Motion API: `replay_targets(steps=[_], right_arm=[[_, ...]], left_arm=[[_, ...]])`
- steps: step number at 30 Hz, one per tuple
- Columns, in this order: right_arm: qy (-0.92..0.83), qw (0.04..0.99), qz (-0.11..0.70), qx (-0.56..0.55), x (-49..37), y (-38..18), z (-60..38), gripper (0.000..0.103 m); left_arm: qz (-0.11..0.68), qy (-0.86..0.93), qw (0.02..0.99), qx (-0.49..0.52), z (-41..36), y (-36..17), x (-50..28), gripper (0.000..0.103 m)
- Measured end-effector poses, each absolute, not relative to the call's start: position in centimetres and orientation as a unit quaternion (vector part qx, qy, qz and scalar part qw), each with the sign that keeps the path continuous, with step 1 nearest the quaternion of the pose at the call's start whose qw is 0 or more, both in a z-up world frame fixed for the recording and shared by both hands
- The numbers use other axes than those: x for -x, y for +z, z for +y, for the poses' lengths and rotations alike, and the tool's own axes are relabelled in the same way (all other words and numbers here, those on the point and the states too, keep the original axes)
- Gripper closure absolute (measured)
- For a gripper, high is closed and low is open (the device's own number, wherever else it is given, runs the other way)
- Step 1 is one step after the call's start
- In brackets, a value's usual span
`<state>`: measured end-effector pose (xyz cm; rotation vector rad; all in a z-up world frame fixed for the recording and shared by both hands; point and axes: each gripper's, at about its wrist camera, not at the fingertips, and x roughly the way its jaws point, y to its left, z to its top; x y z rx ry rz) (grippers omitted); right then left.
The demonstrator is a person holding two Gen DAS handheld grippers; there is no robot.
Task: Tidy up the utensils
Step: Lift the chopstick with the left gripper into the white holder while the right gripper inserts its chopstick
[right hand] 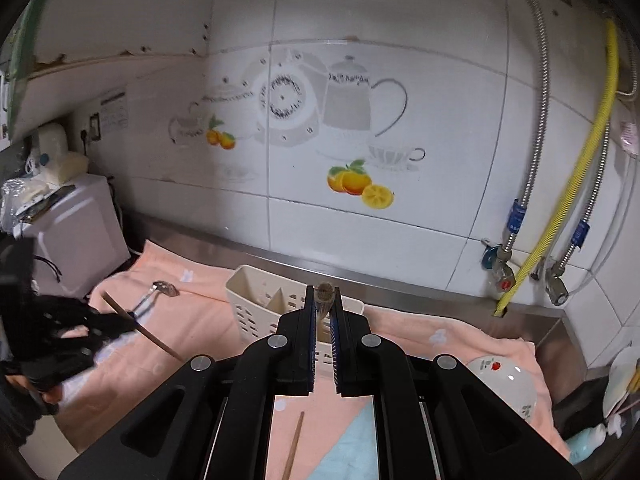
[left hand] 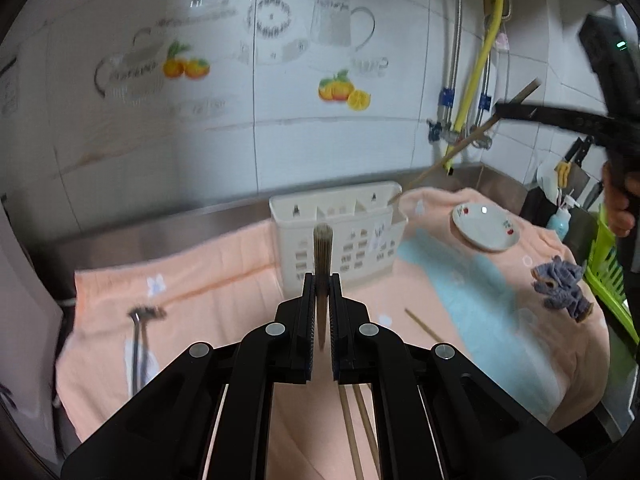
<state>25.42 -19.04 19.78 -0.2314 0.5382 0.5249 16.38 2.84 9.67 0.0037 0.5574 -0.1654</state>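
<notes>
Both tongs clamped, each on one chopstick. Left tongs (left hand: 321, 280) grip a chopstick (left hand: 322, 256) end-on to my camera, butt end pointing at the rack (left hand: 340, 236). From the right wrist view I see the same left tongs (right hand: 120, 322) at frame left with the stick (right hand: 140, 328) slanting across the pads, a hand (right hand: 48, 390) below them.

Right tongs (right hand: 323, 294) hold the second chopstick (right hand: 324, 296), butt end up, just above the rack (right hand: 256, 300). Left view shows those right tongs (left hand: 500, 110) up high at frame right, stick (left hand: 468, 142) slanting down toward the rack's right compartment; I can't tell if the tip is inside it. A hand (left hand: 620, 208) holds the grip.

Rack is a cream slotted caddy with compartments, standing upright on a peach towel (left hand: 224, 264) spread over the steel surface (left hand: 160, 224), close to the tiled wall.

Loose chopsticks on the towel: one (left hand: 424, 326) right of my left tongs, two more (left hand: 360, 432) under them. Spoon (left hand: 140, 344) lies at left. Small plate (left hand: 486, 228) sits right of the rack, a grey rag (left hand: 560, 284) nearer the edge. Green basket (left hand: 608, 264) at far right.
</notes>
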Motion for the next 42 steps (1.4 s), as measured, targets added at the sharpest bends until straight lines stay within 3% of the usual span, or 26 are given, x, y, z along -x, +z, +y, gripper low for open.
replay_targets(steps=[16, 26, 42], right_arm=[[0.233, 0.902, 0.332, 0.15, -31.5, 15.5, -17.5, 0.097], [0.232, 0.894, 0.35, 0.155, -32.9, 13.5, -17.1, 0.097], [0.229, 0.892, 0.357, 0.157, -33.4, 12.2, -16.7, 0.097]], left_arm=[[0.169, -0.071, 0.983, -0.025, 1.5, 20.7, -22.8, 0.098], [0.228, -0.06, 0.972, -0.004, 2.0, 16.2, -28.8, 0.098], [0.261, -0.05, 0.964, -0.017, 1.7, 13.2, -29.4, 0.097]])
